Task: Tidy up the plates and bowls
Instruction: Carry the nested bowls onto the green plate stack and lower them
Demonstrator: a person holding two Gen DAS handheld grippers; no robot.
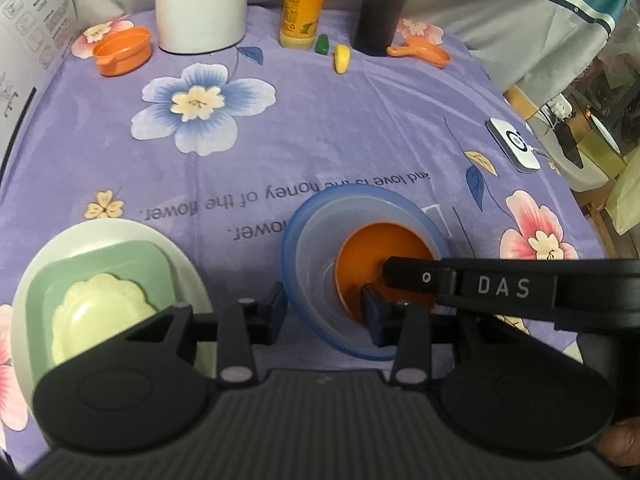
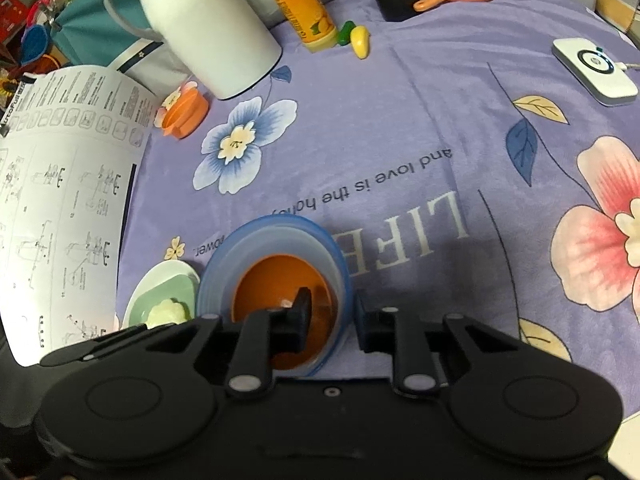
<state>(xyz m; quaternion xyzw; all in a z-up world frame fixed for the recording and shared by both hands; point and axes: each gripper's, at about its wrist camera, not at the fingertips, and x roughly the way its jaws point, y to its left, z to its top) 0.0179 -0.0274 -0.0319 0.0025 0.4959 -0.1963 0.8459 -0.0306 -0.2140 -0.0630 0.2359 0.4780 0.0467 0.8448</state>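
A clear blue-rimmed bowl (image 1: 316,240) sits on the purple cloth with a small orange bowl (image 1: 384,252) inside it. My left gripper (image 1: 324,312) is open, its jaws straddling the near wall of the blue bowl. My right gripper (image 2: 334,320) is open too, one finger inside the orange bowl (image 2: 276,284) and one outside the blue bowl's (image 2: 272,232) right wall; it also shows in the left wrist view (image 1: 408,272). To the left, a white plate (image 1: 100,232) holds a green square dish (image 1: 120,264) and a cream scalloped dish (image 1: 100,304).
At the far edge stand a white jug (image 1: 200,4), an orange bottle (image 1: 304,4), a dark cylinder (image 1: 380,8), an orange cup (image 1: 124,50), an orange scoop (image 1: 424,54) and small toys (image 1: 342,58). A white charger (image 1: 514,144) lies right; an instruction sheet (image 2: 60,184) left.
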